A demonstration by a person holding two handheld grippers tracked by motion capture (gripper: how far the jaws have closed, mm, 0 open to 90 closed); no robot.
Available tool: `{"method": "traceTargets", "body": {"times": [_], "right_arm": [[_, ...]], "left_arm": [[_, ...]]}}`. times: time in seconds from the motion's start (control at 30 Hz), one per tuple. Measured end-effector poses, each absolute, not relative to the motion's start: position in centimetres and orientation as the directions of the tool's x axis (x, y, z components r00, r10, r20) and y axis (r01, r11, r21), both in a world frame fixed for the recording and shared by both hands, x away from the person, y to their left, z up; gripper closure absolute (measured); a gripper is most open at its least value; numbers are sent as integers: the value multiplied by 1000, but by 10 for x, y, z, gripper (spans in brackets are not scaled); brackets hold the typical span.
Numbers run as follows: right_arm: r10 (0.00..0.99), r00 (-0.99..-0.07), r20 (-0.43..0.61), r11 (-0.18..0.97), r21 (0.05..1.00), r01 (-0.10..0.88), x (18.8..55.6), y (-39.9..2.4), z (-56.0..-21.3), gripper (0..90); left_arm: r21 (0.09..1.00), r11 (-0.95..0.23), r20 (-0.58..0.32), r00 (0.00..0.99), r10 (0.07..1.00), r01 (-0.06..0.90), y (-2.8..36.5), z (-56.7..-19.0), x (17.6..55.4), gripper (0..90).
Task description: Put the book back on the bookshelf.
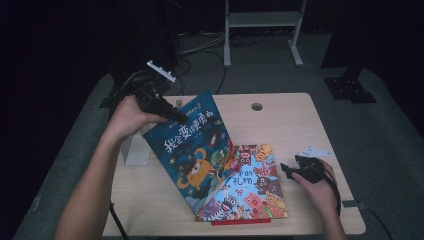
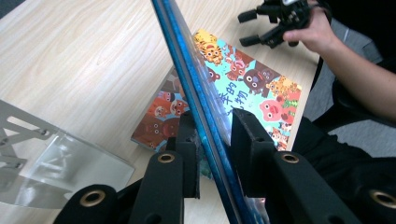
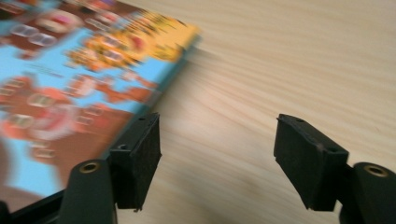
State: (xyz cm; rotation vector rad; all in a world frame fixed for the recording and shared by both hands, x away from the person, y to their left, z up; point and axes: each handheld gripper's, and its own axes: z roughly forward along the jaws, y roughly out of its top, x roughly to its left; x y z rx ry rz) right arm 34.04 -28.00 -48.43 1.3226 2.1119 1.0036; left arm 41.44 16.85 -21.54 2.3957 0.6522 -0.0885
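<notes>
Nearest the camera in the high view, two bare forearms enter from the bottom edge, one at 7 o'clock and one at 5 o'clock. Between them on the pale wooden table [image 1: 300, 115] lies a flat picture book [image 1: 250, 190] with cartoon animals on a light blue cover, its lower edge at about 6 o'clock, close to the table's near rim.

At 4 o'clock, the right hand [image 1: 320, 187] holds the right gripper [image 1: 285, 170] low over the table, just beside the flat book's right edge. The right gripper view shows its two black jaws standing apart with only bare wood between them; the book's corner lies just off the left jaw. Nothing is held.

Further in, near the centre, a dark blue book [image 1: 195, 145] with an orange creature on its cover stands tilted, its lower edge resting beside the flat book and its top corner raised toward 11 o'clock. The left gripper [image 1: 172, 114], held by the left hand [image 1: 127, 117] at 10 o'clock, clamps that raised top edge. In the left gripper view the blue book's edge runs between the two pads, which press on either side.

Left of the blue book, at 9 o'clock, a pale metal stand [image 1: 136, 150] sits on the table. Beyond the table, at 12 o'clock, a grey frame [image 1: 262, 30] stands on the dark floor.
</notes>
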Motion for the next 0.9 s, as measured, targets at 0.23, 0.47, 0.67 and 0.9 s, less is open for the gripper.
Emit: {"method": "traceTargets", "body": {"times": [0.23, 0.47, 0.67, 0.9], "right_arm": [[927, -376, -13, 251, 767, 590, 351, -295, -492, 296], [934, -358, -12, 244, 754, 610, 359, -297, -502, 281], [942, -335, 6, 217, 751, 623, 363, -299, -503, 256], [950, -310, 17, 195, 744, 639, 364, -300, -503, 209]], "left_arm": [[559, -698, -199, 889, 412, 448, 154, -196, 404, 787], [571, -702, -179, 900, 398, 424, 150, -187, 394, 825], [577, -697, -162, 897, 412, 425, 157, -184, 390, 825], [600, -663, -159, 879, 449, 447, 180, -177, 385, 824]]}}
